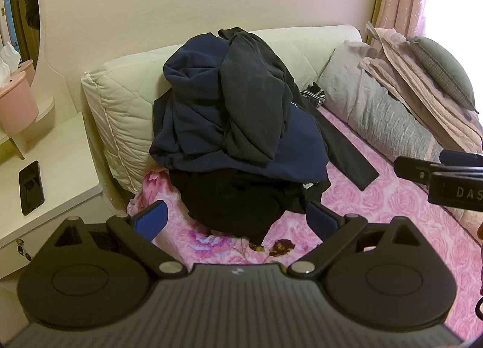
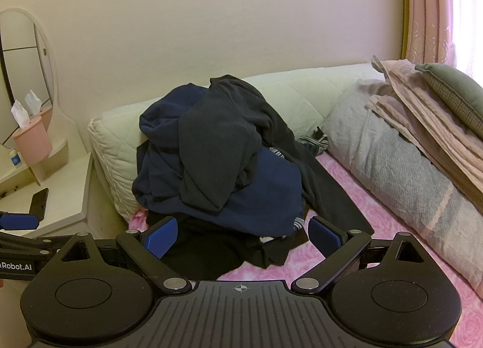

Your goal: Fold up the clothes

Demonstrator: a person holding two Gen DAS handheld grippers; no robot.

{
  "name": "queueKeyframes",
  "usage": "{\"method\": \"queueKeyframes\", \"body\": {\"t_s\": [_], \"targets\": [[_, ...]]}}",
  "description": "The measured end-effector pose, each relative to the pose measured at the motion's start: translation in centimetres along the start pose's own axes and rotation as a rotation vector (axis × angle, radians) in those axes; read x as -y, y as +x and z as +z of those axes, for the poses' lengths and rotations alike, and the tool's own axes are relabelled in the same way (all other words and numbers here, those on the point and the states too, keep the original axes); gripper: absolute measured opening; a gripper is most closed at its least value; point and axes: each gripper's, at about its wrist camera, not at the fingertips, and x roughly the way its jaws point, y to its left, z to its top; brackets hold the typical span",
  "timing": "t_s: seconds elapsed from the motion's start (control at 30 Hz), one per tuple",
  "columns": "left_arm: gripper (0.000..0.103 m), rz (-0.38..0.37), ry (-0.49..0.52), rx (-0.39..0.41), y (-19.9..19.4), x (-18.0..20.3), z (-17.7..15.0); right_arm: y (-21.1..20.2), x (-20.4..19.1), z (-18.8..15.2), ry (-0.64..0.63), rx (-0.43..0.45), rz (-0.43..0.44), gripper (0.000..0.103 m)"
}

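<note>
Lying crumpled at the bed's (image 1: 377, 197) head edge, clothes (image 1: 235, 124) remain unfolded; left gripper (image 1: 237, 222) and right gripper (image 2: 243, 237) both spread, empty.

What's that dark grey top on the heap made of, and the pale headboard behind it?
The dark grey top looks like soft matte fleece or sweatshirt knit: thick rounded folds, no shine. The headboard seems padded fabric or faux leather, cream, with stitched diamond quilting; which one is hard to tell.
</note>
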Motion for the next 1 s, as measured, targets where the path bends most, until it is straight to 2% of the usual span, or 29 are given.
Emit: {"method": "queueKeyframes", "body": {"t_s": [0.43, 0.73, 1.0], "targets": [[0.097, -0.034, 0.03, -0.013, 1.0, -0.9, 0.4, 0.0, -0.2, -0.2, 0.018, -0.005, -0.038, 0.096], [0.097, -0.053, 0.074, -0.035, 3.3, -0.8, 1.3, -0.8, -0.7, 0.2, 0.03, 0.008, -0.079, 0.096], [0.097, -0.027, 0.109, -0.033, 4.5, 2.4, 2.0, -2.1, 3.6, -1.1, 0.027, 0.028, -0.11, 0.096]]}}
